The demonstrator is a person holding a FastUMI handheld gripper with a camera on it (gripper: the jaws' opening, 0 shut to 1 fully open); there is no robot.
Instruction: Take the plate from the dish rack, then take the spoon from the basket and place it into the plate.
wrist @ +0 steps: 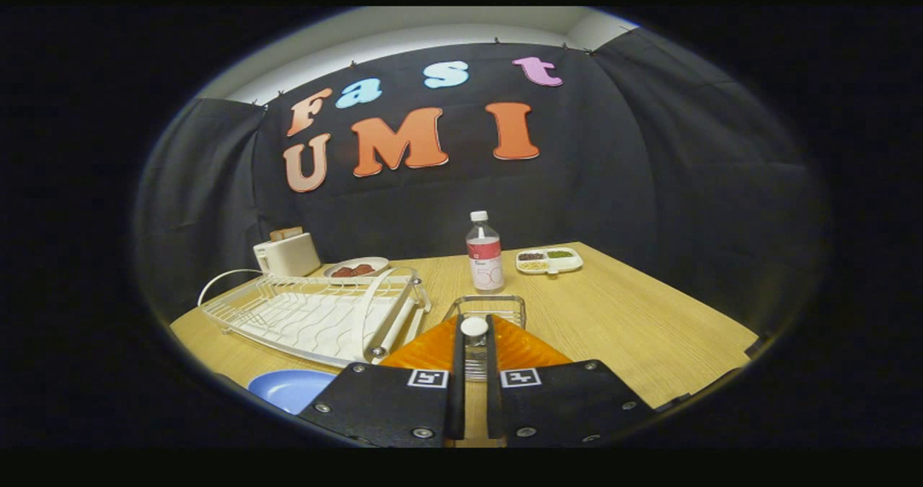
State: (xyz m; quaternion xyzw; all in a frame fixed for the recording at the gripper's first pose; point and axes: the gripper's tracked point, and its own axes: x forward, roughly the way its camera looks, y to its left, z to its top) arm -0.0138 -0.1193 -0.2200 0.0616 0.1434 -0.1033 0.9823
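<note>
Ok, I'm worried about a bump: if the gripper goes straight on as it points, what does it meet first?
Probably the wire basket just ahead of the gripper, whose fingers close on the spoon; the bottle stands beyond. Depth is unclear.

Toaster (287, 253), bottle (484, 252), divided snack tray (549, 260), small dish (reddish food) (356, 268) on table (634, 321).

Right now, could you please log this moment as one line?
gripper: shut on spoon | spoon: at basket | plate: on table, beside dish rack
</note>
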